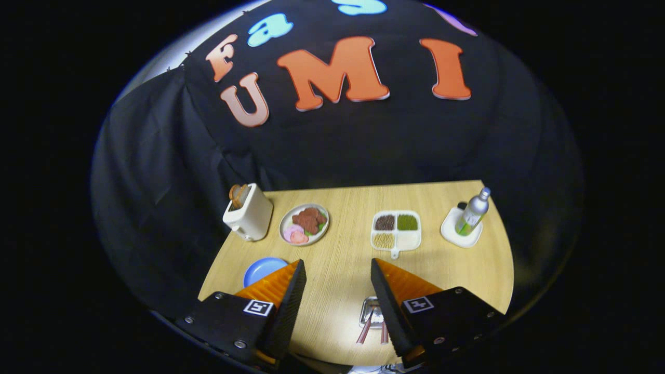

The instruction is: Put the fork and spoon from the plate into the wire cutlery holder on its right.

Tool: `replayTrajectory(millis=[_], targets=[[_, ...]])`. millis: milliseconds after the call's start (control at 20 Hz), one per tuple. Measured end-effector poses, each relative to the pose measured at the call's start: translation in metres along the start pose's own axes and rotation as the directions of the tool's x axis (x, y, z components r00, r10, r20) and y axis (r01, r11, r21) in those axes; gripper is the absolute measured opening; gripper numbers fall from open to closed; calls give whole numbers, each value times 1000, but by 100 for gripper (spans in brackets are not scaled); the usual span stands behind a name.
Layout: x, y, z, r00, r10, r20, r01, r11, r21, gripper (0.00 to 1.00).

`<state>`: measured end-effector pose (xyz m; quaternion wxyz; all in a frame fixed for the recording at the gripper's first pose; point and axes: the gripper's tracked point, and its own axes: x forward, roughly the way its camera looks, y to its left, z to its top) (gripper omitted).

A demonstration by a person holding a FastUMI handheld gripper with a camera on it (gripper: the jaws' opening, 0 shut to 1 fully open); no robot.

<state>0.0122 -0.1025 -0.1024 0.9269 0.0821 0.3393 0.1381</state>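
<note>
My gripper (337,262) hangs open high above the wooden table (337,291), with nothing between its fingers. A blue plate (262,270) lies on the table's near left, partly hidden behind the left finger (280,291); the part that shows is bare. The wire cutlery holder (370,310) stands to the plate's right, close beside the inner edge of the right finger (395,296). Two reddish handles (364,332) stick out of the holder toward me. Which one is the fork and which the spoon I cannot tell.
Along the table's far side stand a white toaster (248,218), a plate of food (304,224), a white four-part tray of grains (396,230), and a silver-green bottle (473,210) on a white coaster (460,231). Black cloth walls close in the back and left.
</note>
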Motion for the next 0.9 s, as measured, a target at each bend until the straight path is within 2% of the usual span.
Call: replayTrajectory(millis=[150, 250, 400, 550, 650, 900], targets=[[-20, 0, 35, 971, -75, 226, 81, 997, -17, 90], [-34, 0, 58, 924, -109, 366, 130, 991, -33, 92], [-56, -1, 83, 851, -139, 507, 178, 983, -31, 92], [-75, -1, 100, 780, -150, 607, 212, 977, -30, 93], [-83, -7, 106, 746, -169, 644, 249, 968, -35, 93], [-96, -4, 109, 723, -162, 672, 241, 970, -25, 94]])
